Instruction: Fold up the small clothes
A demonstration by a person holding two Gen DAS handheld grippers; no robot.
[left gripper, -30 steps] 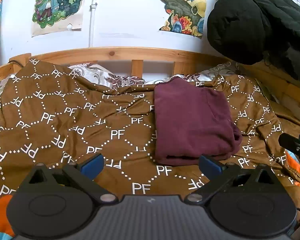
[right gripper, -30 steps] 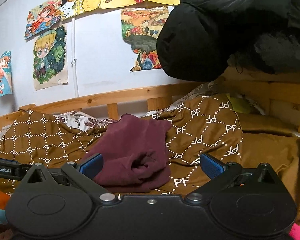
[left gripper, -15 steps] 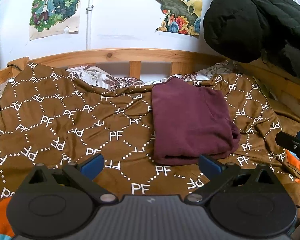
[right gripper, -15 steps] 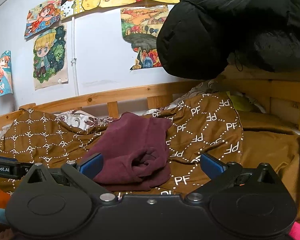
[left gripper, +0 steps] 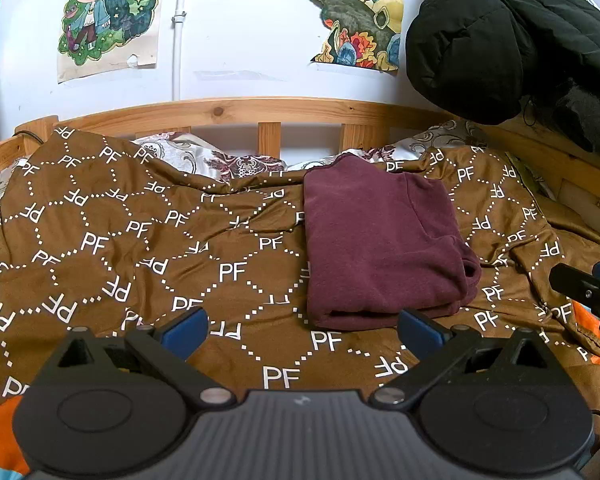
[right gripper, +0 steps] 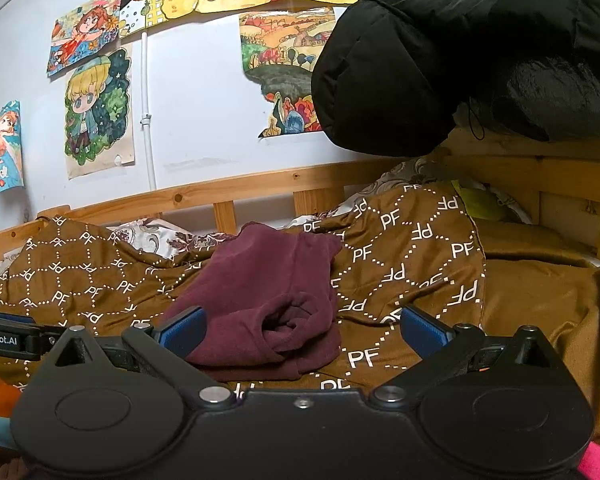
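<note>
A maroon garment [left gripper: 380, 240] lies folded into a rectangle on the brown "PF" patterned blanket [left gripper: 120, 240]. In the right wrist view the garment [right gripper: 268, 300] shows its rolled end nearest me. My left gripper [left gripper: 300, 330] is open and empty, just short of the garment's near edge. My right gripper [right gripper: 300, 330] is open and empty, close in front of the garment's right end. The right gripper's tip [left gripper: 584, 288] shows at the right edge of the left wrist view; the left gripper's side [right gripper: 8, 338] shows at the left of the right wrist view.
A wooden bed rail [left gripper: 240, 110] runs along the back against a white wall with posters [left gripper: 104, 20]. A black padded jacket [left gripper: 500, 40] hangs at the upper right. A patterned pillow [left gripper: 220, 160] peeks out behind the blanket. Orange fabric [left gripper: 596, 320] lies at the right.
Both grippers have drifted slightly; the left view has tilted up a little. The garment has not moved and both grippers stay open.
</note>
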